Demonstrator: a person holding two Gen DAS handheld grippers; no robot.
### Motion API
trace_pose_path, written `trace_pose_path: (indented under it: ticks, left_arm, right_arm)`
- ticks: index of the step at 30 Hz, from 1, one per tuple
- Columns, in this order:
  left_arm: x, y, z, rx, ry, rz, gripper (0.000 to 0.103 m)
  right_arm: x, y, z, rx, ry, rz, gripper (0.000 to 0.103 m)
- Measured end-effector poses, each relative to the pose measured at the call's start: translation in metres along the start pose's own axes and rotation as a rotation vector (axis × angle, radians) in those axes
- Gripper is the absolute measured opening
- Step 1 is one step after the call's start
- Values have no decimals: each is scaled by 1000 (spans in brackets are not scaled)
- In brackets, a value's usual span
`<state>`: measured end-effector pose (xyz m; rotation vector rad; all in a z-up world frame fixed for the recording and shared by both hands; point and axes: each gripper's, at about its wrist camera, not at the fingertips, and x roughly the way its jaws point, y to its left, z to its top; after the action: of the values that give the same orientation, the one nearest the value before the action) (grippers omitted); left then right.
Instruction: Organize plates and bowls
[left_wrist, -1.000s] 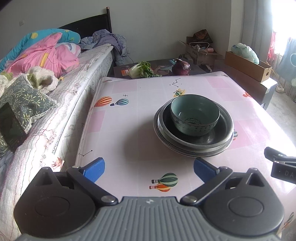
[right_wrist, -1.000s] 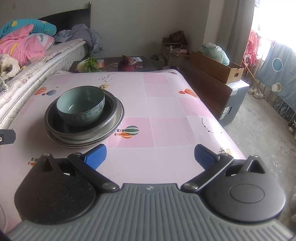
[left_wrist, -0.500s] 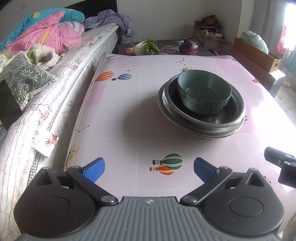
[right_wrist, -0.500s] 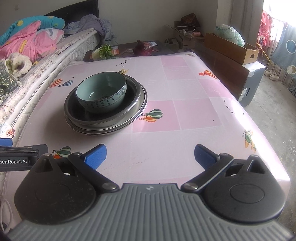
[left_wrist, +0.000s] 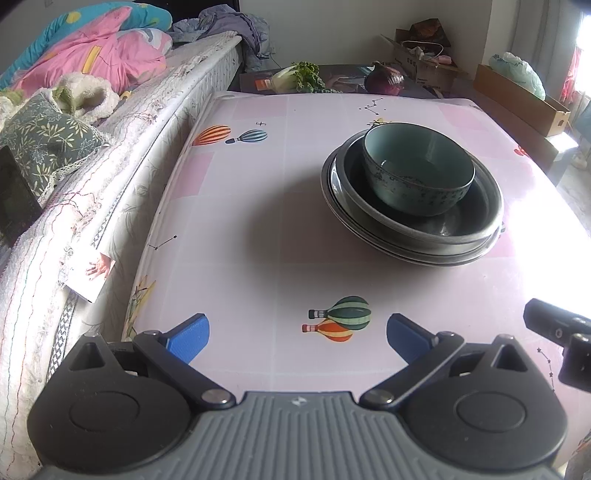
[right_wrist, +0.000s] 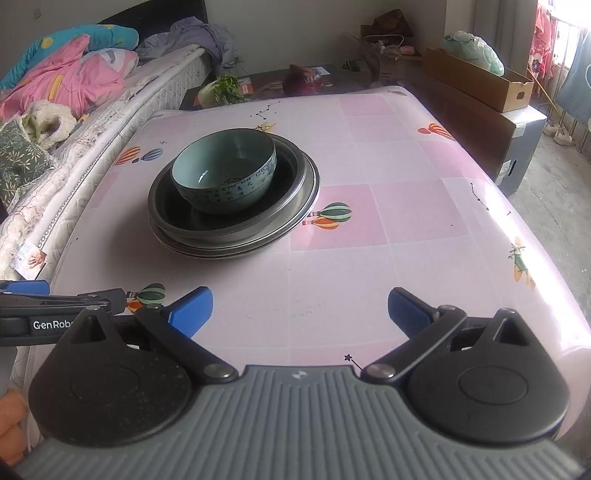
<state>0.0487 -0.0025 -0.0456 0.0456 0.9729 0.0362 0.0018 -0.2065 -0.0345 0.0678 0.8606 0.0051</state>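
Note:
A pale green bowl (left_wrist: 419, 173) sits upright inside a stack of dark metal plates (left_wrist: 443, 236) on the pink table (left_wrist: 240, 229). The bowl (right_wrist: 225, 177) and plates (right_wrist: 295, 206) also show in the right wrist view. My left gripper (left_wrist: 297, 338) is open and empty, above the table's near edge, well short of the stack. My right gripper (right_wrist: 300, 308) is open and empty, near the front edge, to the right of the stack. The left gripper shows at the left edge of the right wrist view (right_wrist: 22, 299).
A bed with bedding (left_wrist: 85, 122) runs along the table's left side. A low dark table with a cabbage (left_wrist: 295, 77) and a purple onion (left_wrist: 384, 75) stands behind. Cardboard boxes (right_wrist: 480, 85) line the right, with bare floor (right_wrist: 557, 192) beyond.
Both grippers have drawn back and risen from the stack; it now looks farther off and more from above. Both stay open. The bowl and plates have not moved.

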Motion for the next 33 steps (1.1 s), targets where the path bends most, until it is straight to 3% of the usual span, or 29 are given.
trace_pose_path:
  ticks: [33]
  left_arm:
    - [-1,-1,-2,-1,4,-16,103]
  right_arm:
    - [-3,4,-1,-13,2,-6,102]
